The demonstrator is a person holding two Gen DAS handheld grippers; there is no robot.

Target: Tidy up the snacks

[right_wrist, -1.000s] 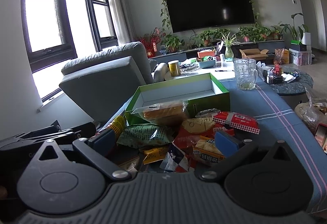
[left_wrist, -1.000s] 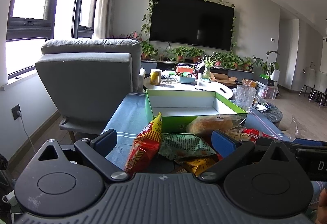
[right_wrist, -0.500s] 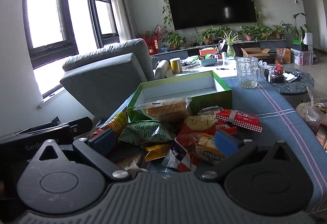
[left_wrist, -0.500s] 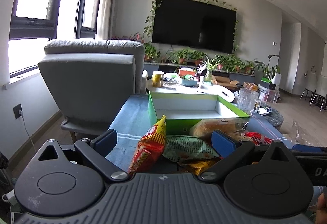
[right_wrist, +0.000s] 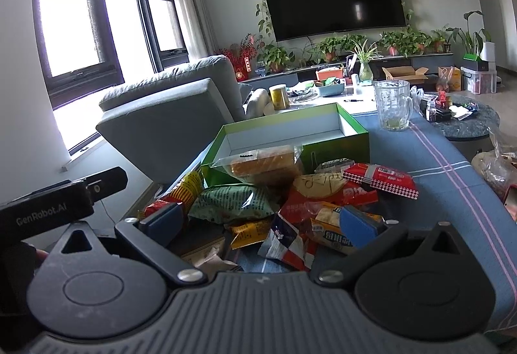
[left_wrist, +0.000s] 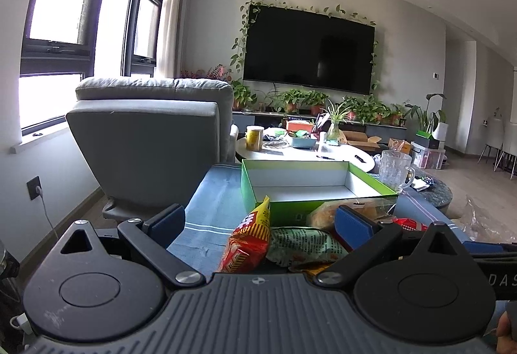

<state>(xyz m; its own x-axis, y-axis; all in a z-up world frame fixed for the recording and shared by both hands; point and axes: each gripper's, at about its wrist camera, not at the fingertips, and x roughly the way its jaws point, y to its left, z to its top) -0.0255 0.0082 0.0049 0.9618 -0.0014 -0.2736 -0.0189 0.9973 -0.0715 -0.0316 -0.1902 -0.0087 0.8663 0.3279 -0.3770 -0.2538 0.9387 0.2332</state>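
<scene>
A: A living room, a wall-mounted television over a row of potted plants, a grey armchair by the windows; in front of us, a table under a blue striped cloth.

B: We see our left gripper held low at the near edge, its blue pads wide apart and grasping nothing; between them stands a red-and-yellow snack bag, with a green snack packet just beside it.

A: Our right gripper is likewise spread and empty; it sits over the near side of the pile, where a small orange packet, a red-white-and-blue wrapper and a blue-labelled biscuit pack lie jumbled.

B: Farther out, a clear bag of bread leans on the front wall of the green box; a red checked packet rests on top of the heap at the right.

A: The box stands open, its white inside bare, touching the far side of the pile; a glass mug stands beyond its right corner, and a yellow tin sits on the white table behind.
</scene>
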